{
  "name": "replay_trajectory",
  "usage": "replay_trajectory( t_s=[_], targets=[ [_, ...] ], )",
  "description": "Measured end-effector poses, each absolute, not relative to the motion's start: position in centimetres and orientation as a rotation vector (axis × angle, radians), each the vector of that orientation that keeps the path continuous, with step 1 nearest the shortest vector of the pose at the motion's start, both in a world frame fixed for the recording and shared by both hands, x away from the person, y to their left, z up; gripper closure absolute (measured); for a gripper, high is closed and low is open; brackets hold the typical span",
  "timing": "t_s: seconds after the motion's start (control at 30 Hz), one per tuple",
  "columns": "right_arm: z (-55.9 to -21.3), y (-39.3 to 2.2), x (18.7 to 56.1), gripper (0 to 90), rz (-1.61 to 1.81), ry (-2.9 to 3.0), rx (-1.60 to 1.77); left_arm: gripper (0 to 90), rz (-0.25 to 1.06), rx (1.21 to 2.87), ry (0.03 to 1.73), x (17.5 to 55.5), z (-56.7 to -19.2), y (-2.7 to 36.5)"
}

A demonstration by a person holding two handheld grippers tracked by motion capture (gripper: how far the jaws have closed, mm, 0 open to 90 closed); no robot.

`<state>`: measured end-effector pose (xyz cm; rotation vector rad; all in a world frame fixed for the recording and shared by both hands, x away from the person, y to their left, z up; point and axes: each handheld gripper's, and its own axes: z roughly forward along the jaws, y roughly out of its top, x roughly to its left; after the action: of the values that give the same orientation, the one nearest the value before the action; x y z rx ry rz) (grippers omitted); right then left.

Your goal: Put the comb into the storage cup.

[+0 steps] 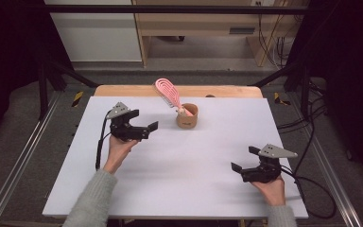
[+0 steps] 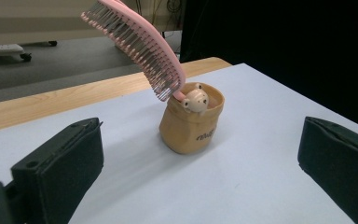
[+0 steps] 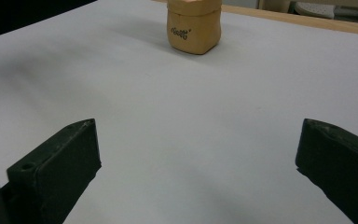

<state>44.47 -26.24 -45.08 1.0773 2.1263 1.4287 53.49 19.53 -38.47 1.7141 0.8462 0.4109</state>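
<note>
- Hairbrush (image 1: 167, 91) is standing handle-down in the tan cup (image 1: 187, 117) at the worktop's (image 1: 179, 165) far middle.
- Left gripper (image 1: 147, 127) is facing it, jaws gaping empty.
- Right gripper (image 1: 244, 160) is idling nearer, jaws open; the handling probably isn't started.

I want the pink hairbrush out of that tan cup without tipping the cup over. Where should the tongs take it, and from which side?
Probably grip the pink hairbrush on its bare neck just above the tan cup rim. The head leans up and away from the cup, bristles facing down. The left tongs, open and nearest, could close across the flat edges from the cup's side, then lift along the lean.
</note>
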Motion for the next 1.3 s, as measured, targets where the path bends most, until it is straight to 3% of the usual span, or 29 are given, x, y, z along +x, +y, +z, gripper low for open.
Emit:
replay_trajectory(
  t_s=[1.3],
  targets=[
    [-45.2,-26.2,44.5,0.2,1.421,2.134,1.074,0.8,0.420,1.830,0.898,47.4,-43.5,26.1]
  ],
)
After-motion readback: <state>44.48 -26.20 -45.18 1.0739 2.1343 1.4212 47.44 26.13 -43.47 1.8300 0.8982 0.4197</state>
